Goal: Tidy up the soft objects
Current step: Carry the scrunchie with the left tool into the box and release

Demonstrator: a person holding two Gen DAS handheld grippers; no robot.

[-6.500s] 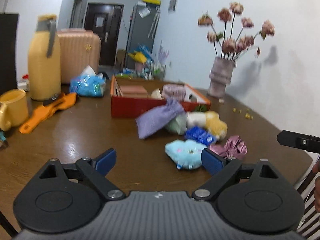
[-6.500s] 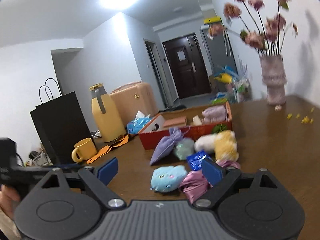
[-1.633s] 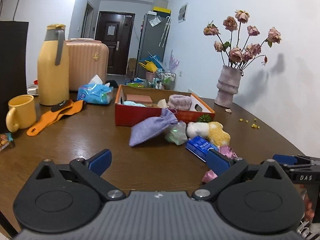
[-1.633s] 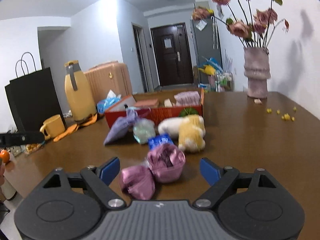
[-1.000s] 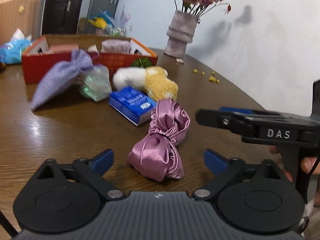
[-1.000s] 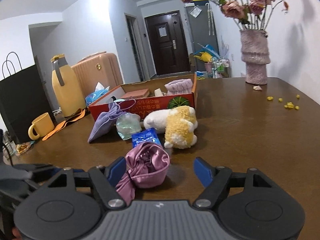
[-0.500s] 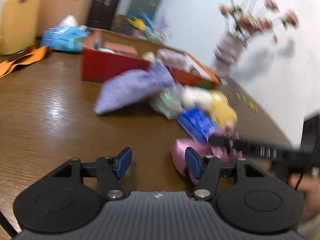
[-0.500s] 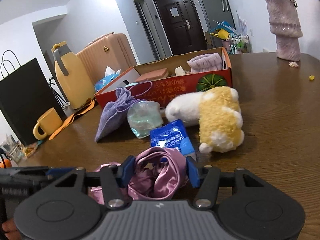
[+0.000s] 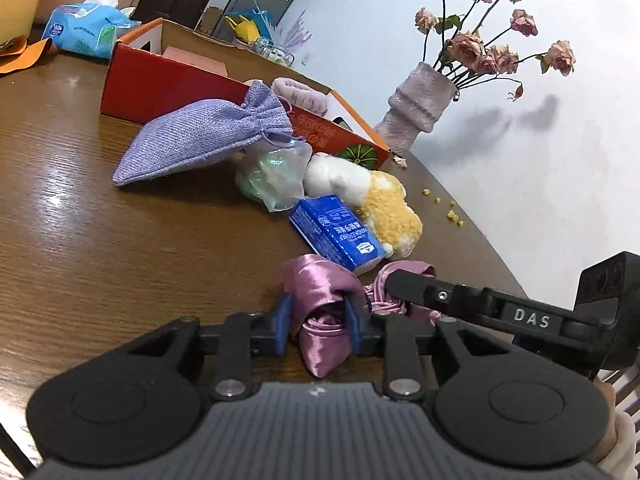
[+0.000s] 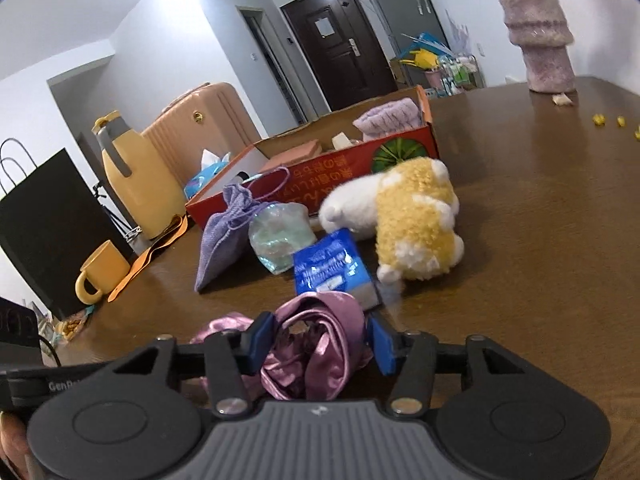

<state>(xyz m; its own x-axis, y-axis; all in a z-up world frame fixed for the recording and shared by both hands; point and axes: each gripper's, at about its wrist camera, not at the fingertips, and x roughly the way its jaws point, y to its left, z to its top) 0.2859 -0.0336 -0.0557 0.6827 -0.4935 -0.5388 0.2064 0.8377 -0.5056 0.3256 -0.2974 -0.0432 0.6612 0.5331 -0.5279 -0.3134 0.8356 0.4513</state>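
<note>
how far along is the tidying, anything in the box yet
Done: the box already holds a folded towel. In hand: both grippers, left and right, have just closed on the pink satin cloth. Left on the table: purple pouch, clear bag, tissue pack, plush toy.

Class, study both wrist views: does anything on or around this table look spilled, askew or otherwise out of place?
Small yellow bits lie scattered on the wooden table past the plush toy, like dropped crumbs or petals. One pale scrap sits at the foot of the vase. The soft items lie in a loose heap outside the red box.
</note>
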